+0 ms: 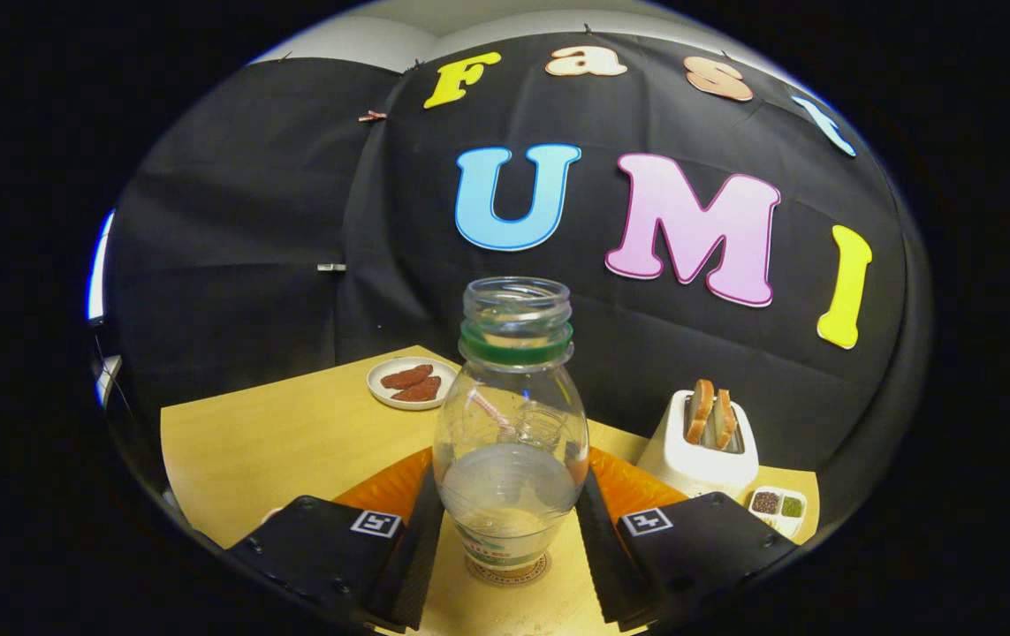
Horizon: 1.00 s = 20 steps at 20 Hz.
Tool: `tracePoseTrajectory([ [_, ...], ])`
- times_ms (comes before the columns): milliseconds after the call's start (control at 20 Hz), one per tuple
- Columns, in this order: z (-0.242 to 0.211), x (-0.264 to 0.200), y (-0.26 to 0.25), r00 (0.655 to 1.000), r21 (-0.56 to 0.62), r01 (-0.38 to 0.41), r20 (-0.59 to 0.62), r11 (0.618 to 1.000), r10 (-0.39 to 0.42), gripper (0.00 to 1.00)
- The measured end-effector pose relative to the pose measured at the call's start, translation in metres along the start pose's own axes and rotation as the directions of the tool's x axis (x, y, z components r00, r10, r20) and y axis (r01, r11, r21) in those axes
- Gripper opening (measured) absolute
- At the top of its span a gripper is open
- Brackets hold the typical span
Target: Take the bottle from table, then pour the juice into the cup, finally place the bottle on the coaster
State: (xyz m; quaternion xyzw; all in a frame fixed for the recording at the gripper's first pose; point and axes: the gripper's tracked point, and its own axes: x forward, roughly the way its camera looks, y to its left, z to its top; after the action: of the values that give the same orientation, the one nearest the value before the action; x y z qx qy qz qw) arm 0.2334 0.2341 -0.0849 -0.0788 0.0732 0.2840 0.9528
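Claw fingers flank the clear bottle, seemingly touching both sides; it stands upright on the coaster on the wooden surface

White plate of brown food, white toaster holding toast, small two-part seasoning dish, wooden table

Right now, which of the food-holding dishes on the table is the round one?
The white plate with brown pieces, beyond the bottle held between the gripper's fingers. The seasoning dish beside the toaster is rectangular with two compartments.
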Motion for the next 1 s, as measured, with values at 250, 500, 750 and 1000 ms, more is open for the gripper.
tracePoseTrajectory([
  [250, -0.041, 0.029, -0.013, 0.998, 0.056, 0.015, -0.06, 0.998, -0.012, 0.75],
  [500, -0.069, 0.037, -0.016, 0.995, 0.09, 0.025, -0.095, 0.996, -0.017, 0.76],
  [750, -0.082, 0.04, -0.019, 0.994, 0.113, 0.032, -0.106, 0.993, -0.02, 0.76],
  [1000, -0.082, 0.039, -0.021, 0.995, 0.107, 0.032, -0.098, 0.994, -0.022, 0.77],
])
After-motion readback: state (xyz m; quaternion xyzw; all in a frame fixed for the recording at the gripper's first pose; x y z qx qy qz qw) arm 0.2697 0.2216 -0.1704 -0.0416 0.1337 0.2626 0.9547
